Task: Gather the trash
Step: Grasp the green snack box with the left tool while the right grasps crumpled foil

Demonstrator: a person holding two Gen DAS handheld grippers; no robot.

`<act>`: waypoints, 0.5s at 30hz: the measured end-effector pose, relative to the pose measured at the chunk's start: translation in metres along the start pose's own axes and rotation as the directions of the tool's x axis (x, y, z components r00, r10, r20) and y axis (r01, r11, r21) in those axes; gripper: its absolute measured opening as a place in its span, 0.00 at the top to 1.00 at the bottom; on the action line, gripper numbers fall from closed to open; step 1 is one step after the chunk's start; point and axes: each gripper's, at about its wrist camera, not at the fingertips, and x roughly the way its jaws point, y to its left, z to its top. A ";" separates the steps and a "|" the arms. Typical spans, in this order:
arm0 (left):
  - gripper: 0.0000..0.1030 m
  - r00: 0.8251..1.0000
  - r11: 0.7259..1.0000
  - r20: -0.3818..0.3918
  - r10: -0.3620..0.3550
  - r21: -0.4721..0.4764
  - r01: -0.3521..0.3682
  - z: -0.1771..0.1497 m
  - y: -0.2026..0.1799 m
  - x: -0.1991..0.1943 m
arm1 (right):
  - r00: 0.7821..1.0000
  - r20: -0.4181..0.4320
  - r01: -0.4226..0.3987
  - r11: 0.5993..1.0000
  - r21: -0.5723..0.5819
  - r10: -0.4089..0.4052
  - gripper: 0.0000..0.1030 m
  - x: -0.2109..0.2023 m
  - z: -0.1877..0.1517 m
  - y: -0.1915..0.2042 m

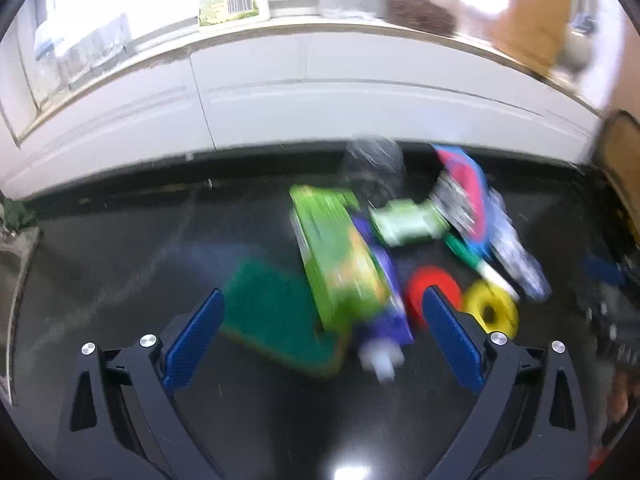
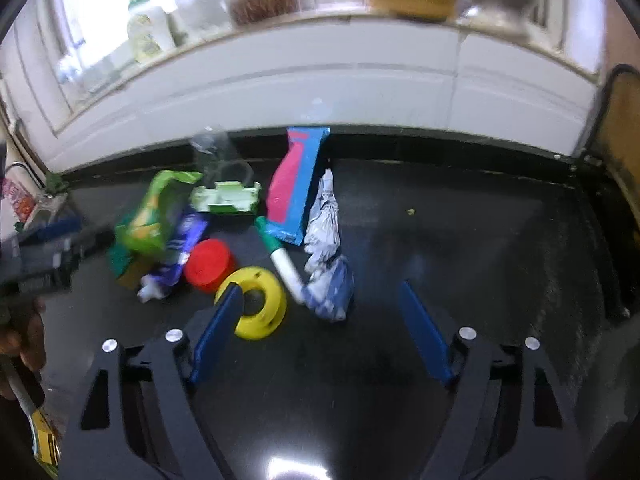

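Observation:
A pile of trash lies on the black counter (image 1: 120,264). In the left wrist view my left gripper (image 1: 322,304) is open, its blue pads either side of a green snack bag (image 1: 336,252) and a purple wrapper (image 1: 384,300) lying over a green sponge (image 1: 276,312). In the right wrist view my right gripper (image 2: 320,296) is open above a crumpled blue-white wrapper (image 2: 326,252), beside a yellow ring (image 2: 256,304), a red cap (image 2: 210,262), a green-white marker (image 2: 282,262) and a pink-blue packet (image 2: 296,184). The left gripper shows at the left edge (image 2: 52,248).
A white tiled wall (image 2: 320,92) backs the counter, with a sill holding bottles (image 2: 144,28) and jars. A clear plastic cup (image 2: 218,156) and a pale green carton (image 2: 226,198) lie behind the pile. A sink (image 1: 10,264) is at the left; a rack (image 2: 616,120) stands at the right.

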 end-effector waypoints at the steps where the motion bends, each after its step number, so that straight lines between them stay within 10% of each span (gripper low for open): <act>1: 0.07 1.000 1.000 -0.014 0.002 0.009 -0.002 0.007 -0.001 0.010 | 1.000 -0.014 -0.001 1.000 0.007 0.002 0.27 0.012 0.006 -0.002; 8: 0.09 0.997 1.000 -0.081 0.004 -0.028 -0.006 0.027 0.004 0.059 | 0.995 -0.097 0.011 0.999 0.036 -0.008 0.37 0.065 0.024 -0.013; 13: 0.46 0.992 0.999 -0.117 -0.040 -0.015 0.038 0.023 0.001 0.072 | 0.993 -0.112 0.029 0.999 0.027 -0.026 0.53 0.080 0.027 -0.014; 15: 0.59 0.993 0.999 -0.108 -0.046 -0.025 0.044 0.020 0.002 0.071 | 0.993 -0.111 0.031 0.999 0.010 -0.029 0.74 0.079 0.026 -0.011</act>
